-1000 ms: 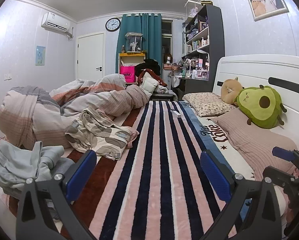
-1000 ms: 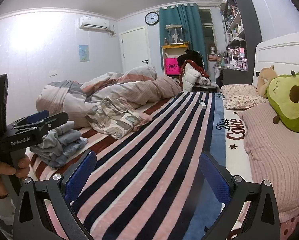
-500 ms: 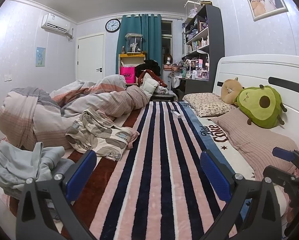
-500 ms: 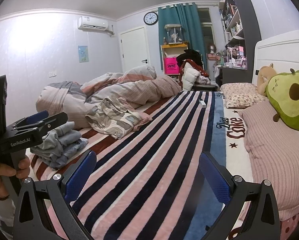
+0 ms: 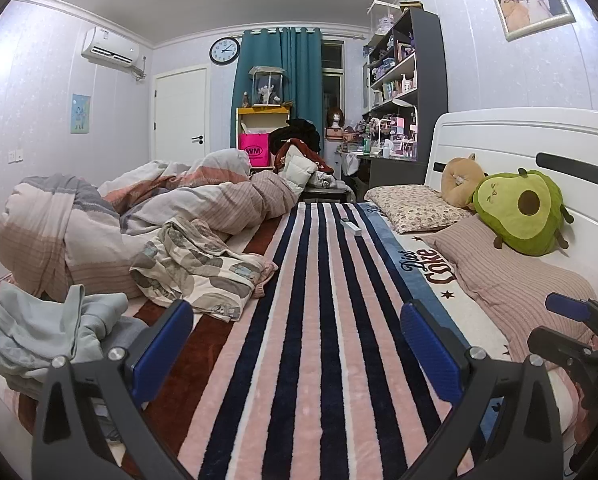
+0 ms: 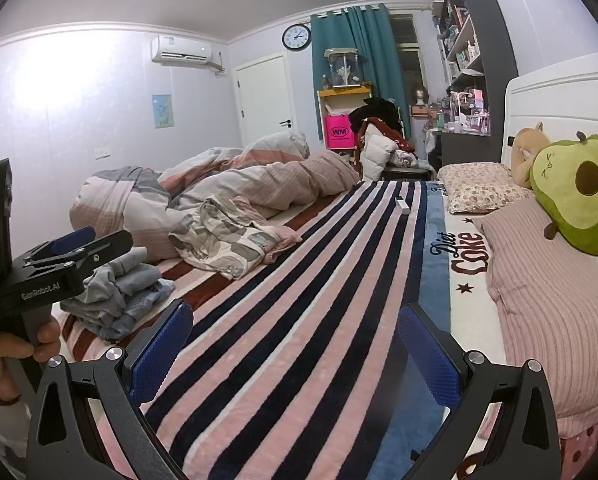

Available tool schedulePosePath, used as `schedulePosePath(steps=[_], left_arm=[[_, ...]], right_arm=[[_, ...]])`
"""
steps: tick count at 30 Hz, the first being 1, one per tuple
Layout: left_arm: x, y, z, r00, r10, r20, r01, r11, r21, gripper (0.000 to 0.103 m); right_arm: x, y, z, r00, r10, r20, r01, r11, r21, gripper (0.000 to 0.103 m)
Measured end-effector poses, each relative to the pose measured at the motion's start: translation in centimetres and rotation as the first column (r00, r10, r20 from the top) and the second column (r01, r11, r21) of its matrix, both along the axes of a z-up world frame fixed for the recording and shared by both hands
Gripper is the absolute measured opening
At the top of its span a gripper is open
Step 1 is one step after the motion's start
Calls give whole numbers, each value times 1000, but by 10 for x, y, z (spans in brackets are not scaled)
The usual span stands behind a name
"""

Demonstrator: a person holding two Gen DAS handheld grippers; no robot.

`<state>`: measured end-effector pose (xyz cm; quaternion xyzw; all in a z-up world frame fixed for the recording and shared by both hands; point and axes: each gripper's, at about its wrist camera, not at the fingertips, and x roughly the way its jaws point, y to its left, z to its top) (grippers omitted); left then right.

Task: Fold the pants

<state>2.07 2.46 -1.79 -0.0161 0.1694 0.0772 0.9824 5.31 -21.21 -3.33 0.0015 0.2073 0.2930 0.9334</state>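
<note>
Across the centre of both views lies the bed [image 5: 319,340], covered by a blanket [image 6: 299,320] in pink, white and dark blue stripes that runs from the lower edge of the frame toward the far wall. At the left of the frame a rumpled duvet [image 5: 99,224] is heaped along the bed's side. At the right, a ribbed pink pillow [image 5: 511,276] lies against the white headboard [image 5: 499,136], with a green avocado cushion [image 5: 523,212] resting on it and a floral pillow [image 5: 415,206] beyond.

A patterned garment [image 5: 203,268] in cream and grey lies crumpled in front of the duvet, left of centre. Whether it is the pants cannot be told. A pale blue-grey pile of clothes [image 5: 47,332] sits at the lower left of the left wrist view, just beside that gripper's left finger; in the right wrist view the same pile [image 6: 119,296] appears lower left, behind the other tool.

The left gripper [image 5: 295,348] occupies the bottom of its view, fingers spread wide, nothing between the blue pads. The right gripper [image 6: 295,348] is likewise spread wide and empty above the striped blanket. Neither touches any fabric.

A small white box [image 5: 351,227] lies on the stripes, well beyond both grippers.
</note>
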Motion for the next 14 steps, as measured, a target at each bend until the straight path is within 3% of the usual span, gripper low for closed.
schedulePosePath(steps=[14], left_arm=[[0, -3, 0, 1000, -4, -1, 4, 1000, 5, 102]], right_arm=[[1, -1, 0, 1000, 1, -2, -1, 1000, 1, 102]])
